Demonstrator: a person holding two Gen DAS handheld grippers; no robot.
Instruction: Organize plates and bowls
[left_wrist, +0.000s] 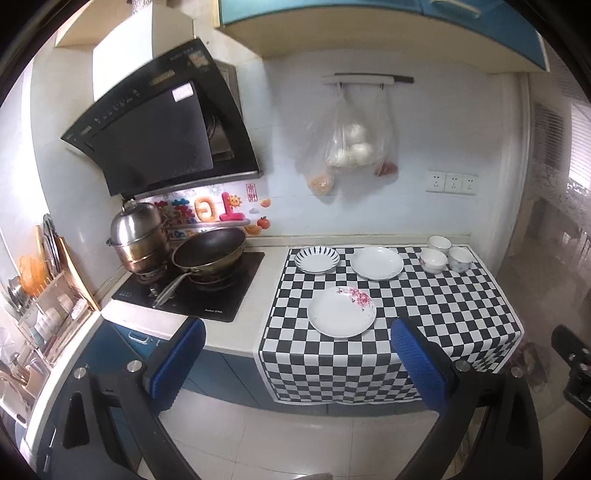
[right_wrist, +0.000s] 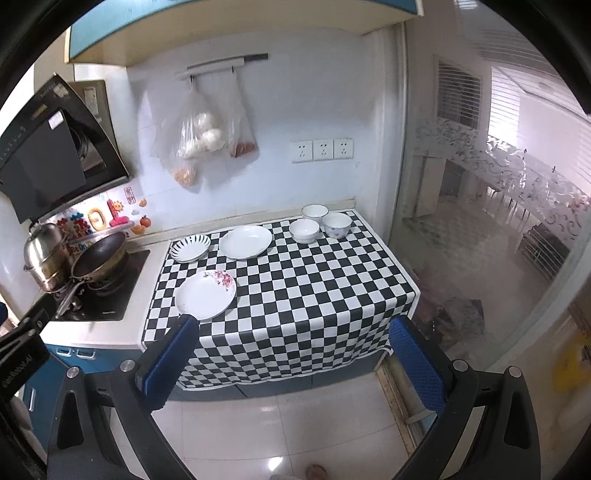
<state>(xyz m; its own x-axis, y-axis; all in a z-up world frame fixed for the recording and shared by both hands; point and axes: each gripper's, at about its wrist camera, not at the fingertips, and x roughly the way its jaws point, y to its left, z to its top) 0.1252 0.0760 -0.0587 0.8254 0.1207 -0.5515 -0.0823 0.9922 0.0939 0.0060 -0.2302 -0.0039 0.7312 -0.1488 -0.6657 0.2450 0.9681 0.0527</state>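
Three plates and three bowls stood on a black-and-white checkered cloth (left_wrist: 424, 306) laid over the kitchen counter. Nearest the front edge lay a round white plate with pink flowers on its rim (left_wrist: 341, 312), apart from the rest. Behind it, toward the wall, sat a white plate with dark radial stripes (left_wrist: 317, 260) and just beside it, to the right, a plain white shallow plate (left_wrist: 376, 263). At the far right corner three small white bowls clustered close together: one with a thin dark rim (left_wrist: 439, 243) nearest the wall, a stack of plain white bowls (left_wrist: 433, 260) in front of it, and one with a small blue pattern (left_wrist: 460, 259) to the right.

The left gripper (left_wrist: 297, 363) hung back from the counter above the floor, its blue-padded fingers spread wide with nothing between them. The right gripper (right_wrist: 293, 363) likewise stood wide apart and empty, short of the cloth's front edge.

Left of the cloth, a dark wok (left_wrist: 208, 249) and a lidded steel steamer pot (left_wrist: 138, 236) sat on a black stove (left_wrist: 192, 291). Clear plastic bags (left_wrist: 347, 144) hung on the wall above.
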